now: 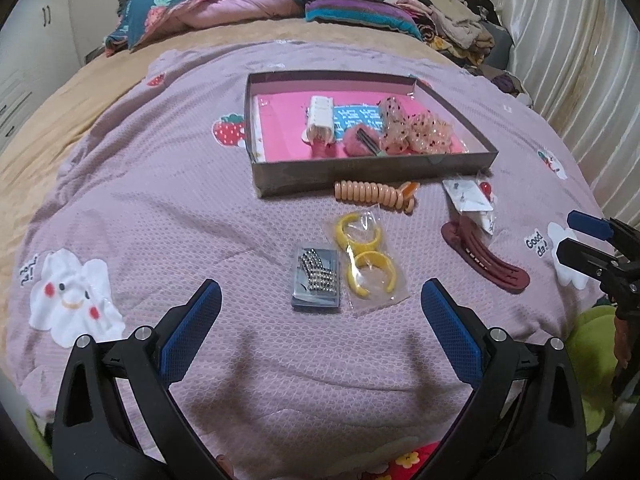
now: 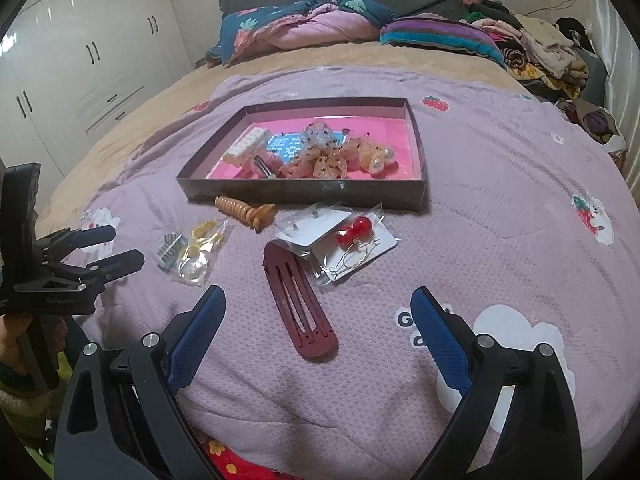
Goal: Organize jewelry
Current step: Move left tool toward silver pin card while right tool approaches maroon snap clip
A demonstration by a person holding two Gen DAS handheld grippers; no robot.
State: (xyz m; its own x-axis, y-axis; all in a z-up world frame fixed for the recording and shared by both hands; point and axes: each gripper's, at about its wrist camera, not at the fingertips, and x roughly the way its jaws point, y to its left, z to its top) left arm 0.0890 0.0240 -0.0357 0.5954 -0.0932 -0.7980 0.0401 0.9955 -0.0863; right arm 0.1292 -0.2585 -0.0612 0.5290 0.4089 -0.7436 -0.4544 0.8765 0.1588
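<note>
A dark shallow box (image 1: 360, 170) (image 2: 304, 192) with a pink floor lies on the lilac blanket and holds scrunchies, a white clip and a pink pompom. In front of it lie an orange spiral hair tie (image 1: 376, 194) (image 2: 244, 210), bagged yellow rings (image 1: 368, 258) (image 2: 202, 246), a rhinestone clip (image 1: 317, 276) (image 2: 170, 250), a maroon hair clip (image 1: 484, 258) (image 2: 298, 306) and bagged red-bead earrings (image 1: 472, 200) (image 2: 352, 240). My left gripper (image 1: 320, 292) (image 2: 116, 246) is open and empty, just short of the rhinestone clip. My right gripper (image 2: 318, 300) (image 1: 566, 236) is open and empty, astride the maroon clip.
Folded quilts (image 1: 208, 4) (image 2: 304, 24) and a pile of clothes (image 1: 452, 20) (image 2: 536, 48) lie at the head of the bed. White wardrobes (image 2: 92, 52) stand to the left. A curtain (image 1: 568, 60) hangs on the right.
</note>
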